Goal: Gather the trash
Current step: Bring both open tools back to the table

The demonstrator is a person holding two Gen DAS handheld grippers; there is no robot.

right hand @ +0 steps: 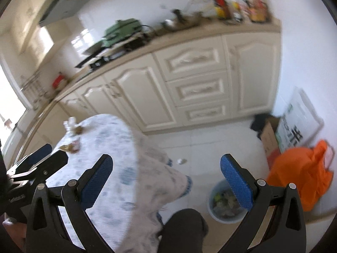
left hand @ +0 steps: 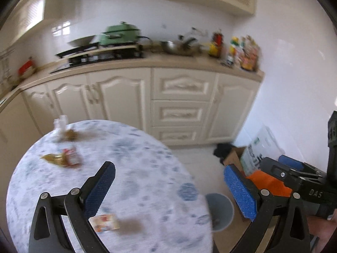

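- Left gripper point(left hand: 168, 189): jaws wide apart, nothing between the pads. It hangs over the near right part of the round table point(left hand: 147, 168).
- Right gripper point(right hand: 166, 181): jaws also wide apart, empty. It's off the table's right edge, over the floor, with the trash bin point(right hand: 225, 215) below, near its right finger.
- Trash left on the table, from the left wrist view:
  - small card-like wrapper point(left hand: 104, 222) at the near edge, just beside the left gripper's left finger; can't tell if it touches.
  - brown-and-red snack packet point(left hand: 62, 159) further out on the left side.
  - brownish crumpled bit point(left hand: 70, 134) at the far left edge, next to a clear bottle point(left hand: 61, 122). Blur is heavy, so can't say what it is.
- Bin sits on the floor just right of the table. In the right wrist view it already holds mixed scraps, so my read is that some collecting is done.
- One small scrap point(right hand: 181, 160) lies on the floor tiles beyond the tablecloth's hanging edge.
- Orange bag point(right hand: 303, 172) and cardboard box point(right hand: 269, 135) stand against the right wall; can't tell if they count as trash.
- Judgement: mid-task. At least three table items plus the floor scrap remain.
- Likely next target is the near wrapper, closest to the left gripper. It's flat on cloth, so the pinch could drag the tablecloth.
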